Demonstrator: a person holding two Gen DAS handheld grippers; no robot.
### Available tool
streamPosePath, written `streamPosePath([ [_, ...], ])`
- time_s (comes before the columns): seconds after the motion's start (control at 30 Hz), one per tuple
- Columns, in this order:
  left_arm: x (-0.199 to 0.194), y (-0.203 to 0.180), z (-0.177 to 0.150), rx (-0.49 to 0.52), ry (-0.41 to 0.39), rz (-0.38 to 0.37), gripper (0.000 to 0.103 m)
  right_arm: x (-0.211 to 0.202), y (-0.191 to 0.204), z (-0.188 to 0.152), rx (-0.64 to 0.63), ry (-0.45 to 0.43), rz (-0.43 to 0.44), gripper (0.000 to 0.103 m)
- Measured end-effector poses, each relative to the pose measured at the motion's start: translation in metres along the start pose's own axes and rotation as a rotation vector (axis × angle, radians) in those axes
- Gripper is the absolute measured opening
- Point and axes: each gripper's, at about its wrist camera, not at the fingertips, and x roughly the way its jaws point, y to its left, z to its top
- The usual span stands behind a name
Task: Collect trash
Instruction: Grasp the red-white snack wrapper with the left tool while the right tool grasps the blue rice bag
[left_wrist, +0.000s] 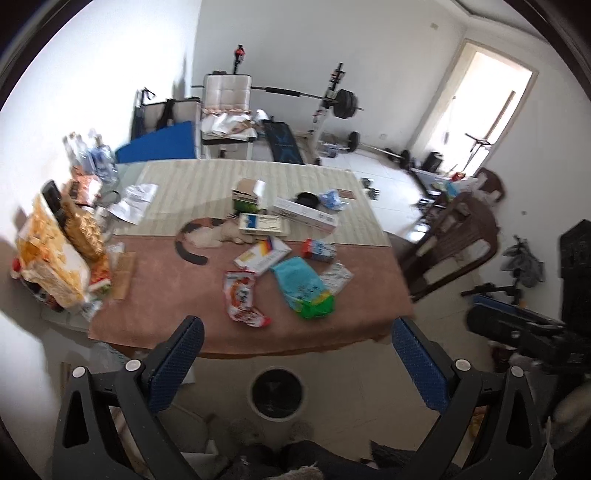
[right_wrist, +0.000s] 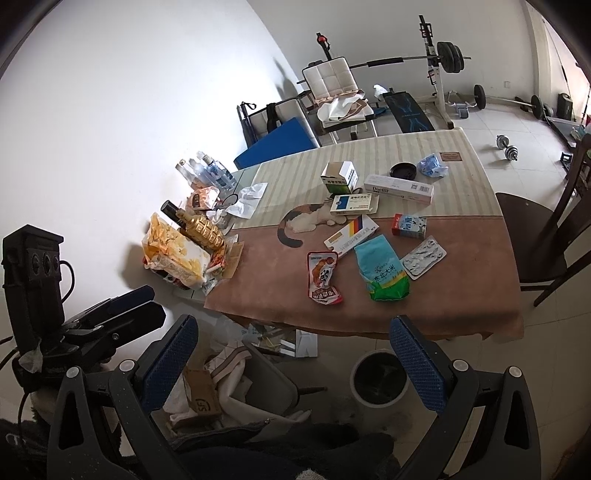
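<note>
Blue-padded left tongs (left_wrist: 297, 354) and right tongs (right_wrist: 295, 354) gape wide, empty. Red wrapper (right_wrist: 323, 277), rice bag (right_wrist: 382, 271), apparently emptied, litter the surface (right_wrist: 461, 295); bin (right_wrist: 378, 376) below.

Tabletop (right_wrist: 461, 295) covered by cloth: brown near half, pale striped far half, cat print at the seam. On the brown part: red snack wrapper (right_wrist: 323, 277), blue-green rice bag (right_wrist: 382, 269) just beside it, silver blister pack (right_wrist: 423, 256) right of the bag, small red-blue carton (right_wrist: 409, 226), long white box with colour stripes (right_wrist: 351, 232). Around the seam and striped part: blue-white medicine box (right_wrist: 352, 204), open green-white box (right_wrist: 340, 177), long white tube box (right_wrist: 399, 189), black round lid (right_wrist: 403, 170), crumpled blue wrapper (right_wrist: 432, 165). Left edge: yellow chip bag (right_wrist: 173, 254), gold bottle (right_wrist: 201, 229), clear bottles (right_wrist: 207, 171), crumpled white paper (right_wrist: 247, 199). Floor by near edge: round white bin (right_wrist: 380, 376).
</note>
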Motion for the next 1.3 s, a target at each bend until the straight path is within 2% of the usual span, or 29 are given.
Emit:
streamPosePath([
  [0.03, 0.010, 0.004, 0.003, 0.005, -0.009, 0.083, 0.103, 0.003, -0.003, 0.002, 0.022, -0.006, -0.019, 0.103],
  [0.13, 0.049, 0.021, 0.011, -0.005, -0.002, 0.221, 0.103, 0.020, -0.017, 0.009, 0.085, -0.013, -0.089, 0.103],
  [0.23, 0.100, 0.046, 0.013, -0.041, 0.052, 0.298, 0.103, 0.045, -0.034, 0.013, 0.128, -0.002, -0.173, 0.103],
  [0.3, 0.136, 0.065, 0.012, -0.073, 0.115, 0.338, 0.103, 0.066, -0.050, 0.015, 0.146, 0.021, -0.225, 0.103],
  [0.4, 0.186, 0.085, 0.004, -0.131, 0.221, 0.381, 0.103, 0.109, -0.078, 0.025, 0.153, 0.075, -0.301, 0.103],
  [0.53, 0.237, 0.097, -0.011, -0.204, 0.339, 0.438, 0.103, 0.189, -0.117, 0.044, 0.126, 0.194, -0.359, 0.103],
  [0.6, 0.263, 0.105, -0.021, -0.262, 0.387, 0.447, 0.103, 0.231, -0.131, 0.053, 0.086, 0.249, -0.383, 0.103],
  [0.73, 0.304, 0.117, -0.038, -0.407, 0.477, 0.460, 0.103, 0.330, -0.154, 0.067, -0.009, 0.397, -0.371, 0.103],
  [0.83, 0.328, 0.121, -0.050, -0.497, 0.528, 0.461, 0.103, 0.383, -0.161, 0.067, -0.079, 0.492, -0.353, 0.103],
  [0.93, 0.344, 0.119, -0.057, -0.544, 0.546, 0.450, 0.103, 0.426, -0.160, 0.059, -0.165, 0.564, -0.332, 0.103],
  [1.1, 0.356, 0.113, -0.061, -0.596, 0.558, 0.429, 0.103, 0.478, -0.151, 0.039, -0.272, 0.650, -0.313, 0.103],
  [1.17, 0.367, 0.110, -0.058, -0.604, 0.560, 0.409, 0.103, 0.489, -0.149, 0.034, -0.297, 0.682, -0.335, 0.103],
  [1.27, 0.382, 0.101, -0.050, -0.578, 0.569, 0.384, 0.103, 0.494, -0.153, 0.036, -0.307, 0.663, -0.328, 0.102],
  [1.3, 0.388, 0.098, -0.046, -0.561, 0.573, 0.375, 0.103, 0.491, -0.156, 0.038, -0.298, 0.652, -0.319, 0.098],
])
